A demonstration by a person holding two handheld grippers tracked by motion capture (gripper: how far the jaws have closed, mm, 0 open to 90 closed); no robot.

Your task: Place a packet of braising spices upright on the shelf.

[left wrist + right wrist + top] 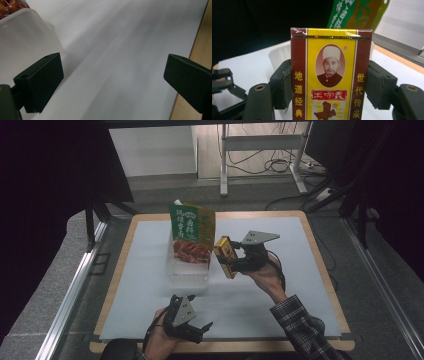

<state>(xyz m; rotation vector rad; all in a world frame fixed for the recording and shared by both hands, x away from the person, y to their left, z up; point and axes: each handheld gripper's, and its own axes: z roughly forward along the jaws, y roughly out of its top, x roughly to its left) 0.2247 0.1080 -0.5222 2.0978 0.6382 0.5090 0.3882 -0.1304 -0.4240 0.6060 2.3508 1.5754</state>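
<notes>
On the white mat (150, 270), at about seven o'clock near the front edge, the left gripper (192, 327) is resting low in the person's left hand (162, 340). Its jaws are standing wide apart with nothing between them; in the left gripper view only bare mat is lying between the two black pads (40, 82).

Toward the centre, at roughly eleven o'clock from that gripper, a clear plastic container (187, 267) is sitting on the mat with a green snack bag (192, 232) standing upright in it, its top leaning a little to the right.

Just beside the container, at its three o'clock, the right gripper (231, 262) is gripping a yellow-and-maroon spice box (225, 256) across its narrow sides, jaws partly closed and pads pressing on both edges, as the right gripper view makes plain (330, 75). The box is being carried in the air, tilted, close to the container's right wall and not touching the mat.

Judging by this, the step in hand is bringing the box to the container to pack it next to the bag. The next move is likely calling for lifting the box over the rim, turning it upright to fit the free gap at the bag's right, lowering, then opening the jaws without knocking the bag over.
</notes>
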